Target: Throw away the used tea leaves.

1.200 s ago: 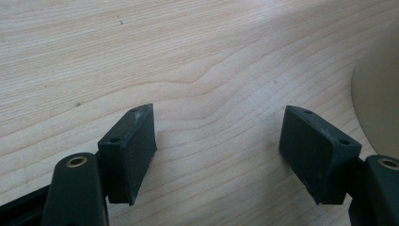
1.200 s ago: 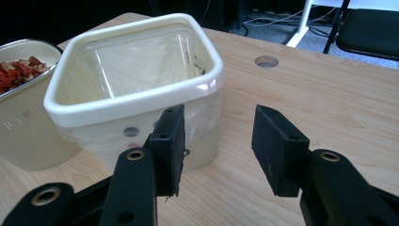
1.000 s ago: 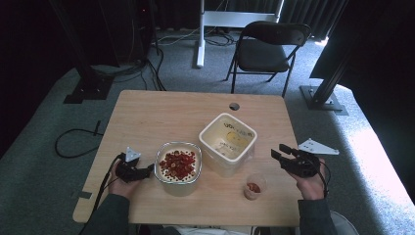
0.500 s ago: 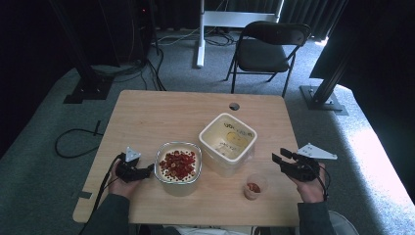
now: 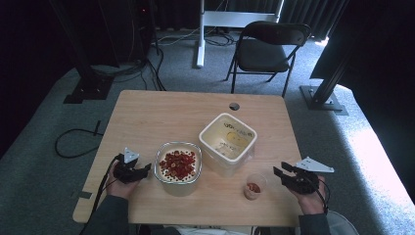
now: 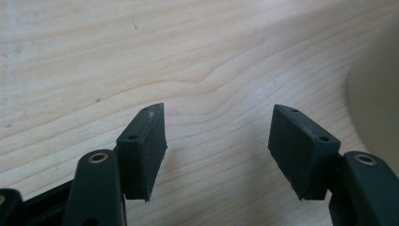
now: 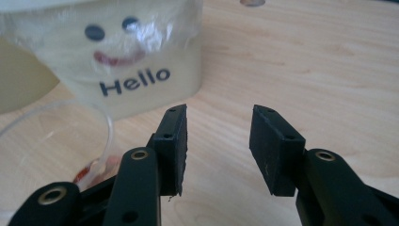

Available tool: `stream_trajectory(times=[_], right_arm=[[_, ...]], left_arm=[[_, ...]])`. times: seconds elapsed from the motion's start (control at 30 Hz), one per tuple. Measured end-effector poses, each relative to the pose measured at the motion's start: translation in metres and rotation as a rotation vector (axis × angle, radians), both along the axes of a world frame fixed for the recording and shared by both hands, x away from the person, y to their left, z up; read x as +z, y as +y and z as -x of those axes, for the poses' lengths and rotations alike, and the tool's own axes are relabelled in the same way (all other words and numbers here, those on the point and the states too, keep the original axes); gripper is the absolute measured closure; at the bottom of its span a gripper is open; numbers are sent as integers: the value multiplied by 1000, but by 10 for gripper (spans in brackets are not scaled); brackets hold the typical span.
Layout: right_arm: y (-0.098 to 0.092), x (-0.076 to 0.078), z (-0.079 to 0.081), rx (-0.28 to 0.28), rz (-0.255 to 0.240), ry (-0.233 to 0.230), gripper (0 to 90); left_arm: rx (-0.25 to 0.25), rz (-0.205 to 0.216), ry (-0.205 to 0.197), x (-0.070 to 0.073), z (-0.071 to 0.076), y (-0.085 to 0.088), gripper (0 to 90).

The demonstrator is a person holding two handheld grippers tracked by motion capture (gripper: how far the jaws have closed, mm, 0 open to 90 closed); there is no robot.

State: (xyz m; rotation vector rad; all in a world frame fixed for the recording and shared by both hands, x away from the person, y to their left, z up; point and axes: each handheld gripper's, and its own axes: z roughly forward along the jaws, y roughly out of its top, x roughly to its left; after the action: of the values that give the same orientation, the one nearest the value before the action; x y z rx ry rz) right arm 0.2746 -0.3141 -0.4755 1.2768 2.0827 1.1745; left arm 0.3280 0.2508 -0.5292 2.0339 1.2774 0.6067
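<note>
Counter (image 5: 147, 117) of pale wood carries three containers near its near edge. Left gripper (image 5: 143, 171) rests low by the near left corner, just beside a white bowl of red and brown pieces (image 5: 178, 165); its jaws have just been closing and stand partly apart with nothing between them, bare wood showing in the gap in the left gripper view (image 6: 216, 150), and the bowl's pale wall at that view's right edge. Right gripper (image 5: 283, 174) sits near the near right corner, its jaws moderately open and empty, having just narrowed a little; in the right gripper view (image 7: 217, 143) only wood lies between the pads. A small clear cup (image 5: 254, 186) with a few red pieces at its bottom stands just beside this gripper, between it and the bowl, not touched by the jaws. Behind the cup stands a square cream tub (image 5: 228, 142), open on top, with a smiling face and the word "Hello" printed on its side (image 7: 134, 80).
</note>
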Motion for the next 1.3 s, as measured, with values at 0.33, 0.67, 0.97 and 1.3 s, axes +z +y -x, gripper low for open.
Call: stream_trajectory(times=[0.33,0.67,0.97,1.3], right_arm=[[7,-17,7,10,26,35,581],[16,-27,9,28,49,56,585],[18,-35,13,32,51,75,585],[20,-40,16,42,53,92,582]], left_arm=[[-16,61,-22,11,27,-5,401],[-47,113,-21,15,46,-9,406],[-82,122,-29,16,65,-18,423],[-127,150,-13,15,78,-24,435]])
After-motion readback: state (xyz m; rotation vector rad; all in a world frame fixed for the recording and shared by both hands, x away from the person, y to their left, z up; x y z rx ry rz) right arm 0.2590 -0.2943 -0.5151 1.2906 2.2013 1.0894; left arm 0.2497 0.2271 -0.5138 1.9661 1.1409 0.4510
